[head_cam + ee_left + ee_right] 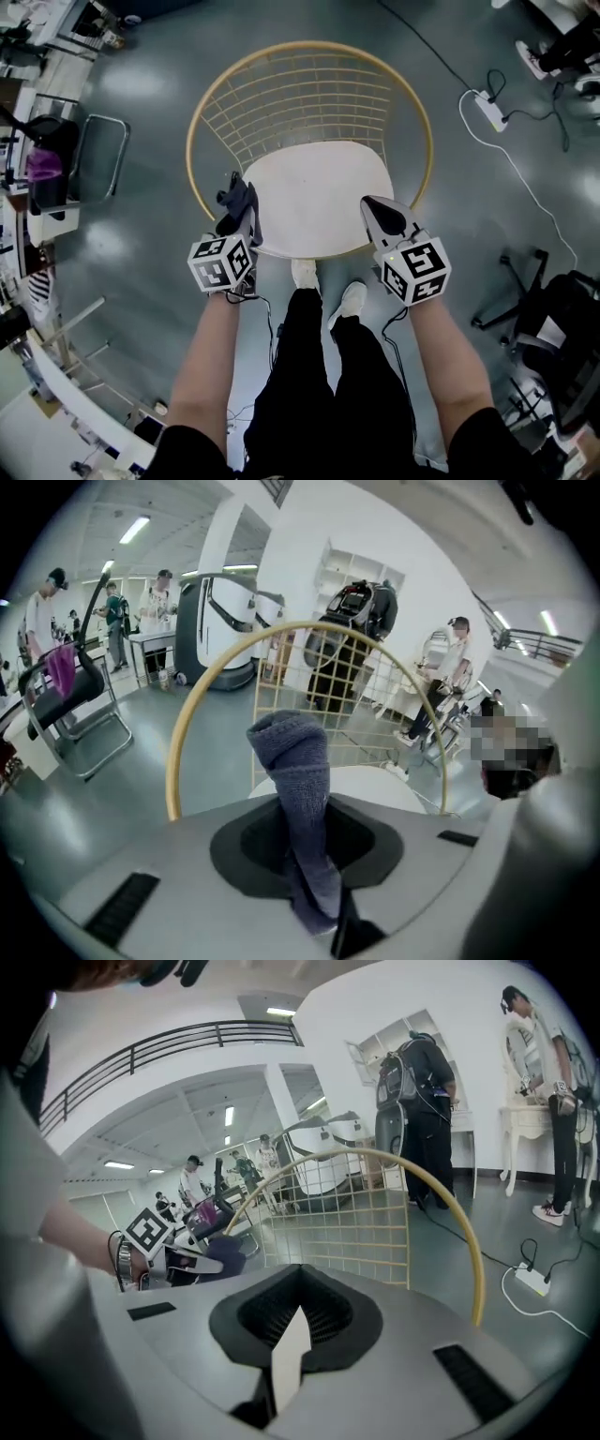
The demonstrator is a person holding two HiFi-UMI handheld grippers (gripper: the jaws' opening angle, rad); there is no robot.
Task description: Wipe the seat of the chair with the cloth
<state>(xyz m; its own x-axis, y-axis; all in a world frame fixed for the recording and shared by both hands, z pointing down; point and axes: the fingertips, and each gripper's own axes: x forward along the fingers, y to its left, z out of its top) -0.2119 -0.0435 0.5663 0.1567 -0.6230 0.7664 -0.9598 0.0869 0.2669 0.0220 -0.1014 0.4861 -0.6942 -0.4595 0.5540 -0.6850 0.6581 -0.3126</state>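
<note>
The chair has a white seat (pixel 314 197) and a gold wire back (pixel 309 94); it stands right in front of me. My left gripper (pixel 238 190) is at the seat's left edge, shut on a dark blue-grey cloth (pixel 234 200). In the left gripper view the cloth (pixel 295 761) sticks up, rolled, out of the shut jaws of the left gripper (pixel 307 860), with the wire back (pixel 309 705) behind. My right gripper (pixel 372 204) is at the seat's right front edge, shut and empty. The right gripper view shows the right gripper (pixel 292 1335), the wire back (pixel 356 1213) and the left gripper (pixel 192 1262).
A white power strip (pixel 490 111) and its cables lie on the grey floor at the right. An office chair base (pixel 511 291) is at the right, and a folding chair (pixel 94 159) at the left. My shoes (pixel 305 274) stand below the seat's front. Several people stand in the background.
</note>
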